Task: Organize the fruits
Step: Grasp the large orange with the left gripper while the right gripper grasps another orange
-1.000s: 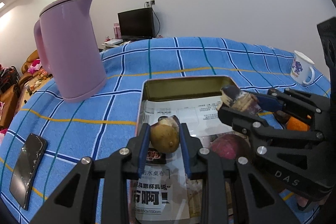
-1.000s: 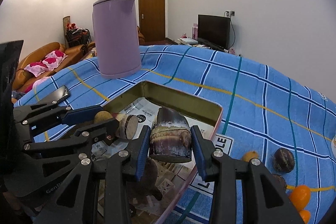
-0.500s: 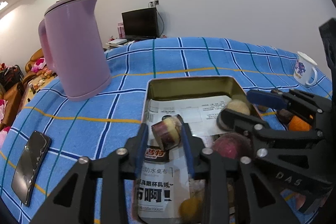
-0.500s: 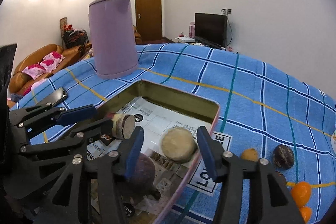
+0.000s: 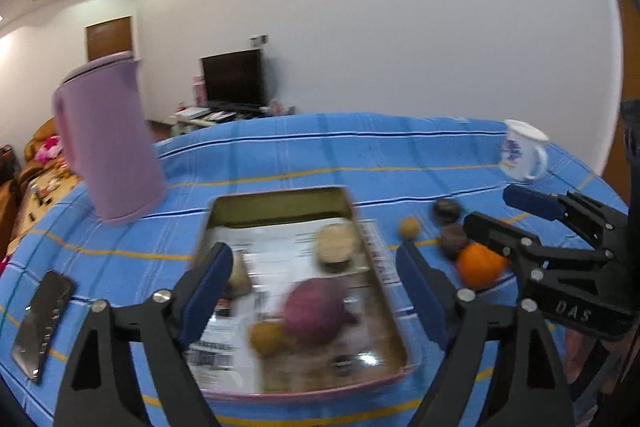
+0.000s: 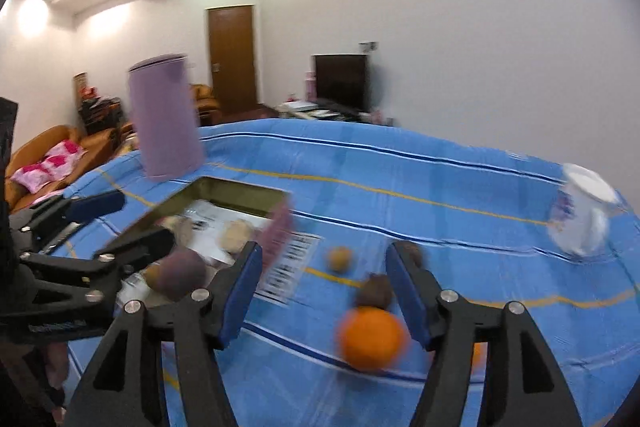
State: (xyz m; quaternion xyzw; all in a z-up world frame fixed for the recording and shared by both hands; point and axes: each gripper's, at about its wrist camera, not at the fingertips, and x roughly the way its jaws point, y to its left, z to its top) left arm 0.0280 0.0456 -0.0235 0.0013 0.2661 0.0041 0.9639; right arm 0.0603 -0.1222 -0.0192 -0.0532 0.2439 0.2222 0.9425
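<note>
Blue checked cloth [image 5: 360, 155], shallow brass-coloured metal tray [image 5: 280, 201] holding a round purple fruit [image 5: 314, 311] and paper, both grippers [image 5: 316, 283] [image 6: 322, 291] just opened, empty

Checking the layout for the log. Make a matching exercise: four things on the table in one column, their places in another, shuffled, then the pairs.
1. orange
2. purple round fruit
3. phone
4. white mug

A. inside the tray
B. far right corner of the cloth
C. on the cloth just right of the tray, beside dark fruits
D. left edge of the table, lying flat

Pairs: 1-C, 2-A, 3-D, 4-B
</note>
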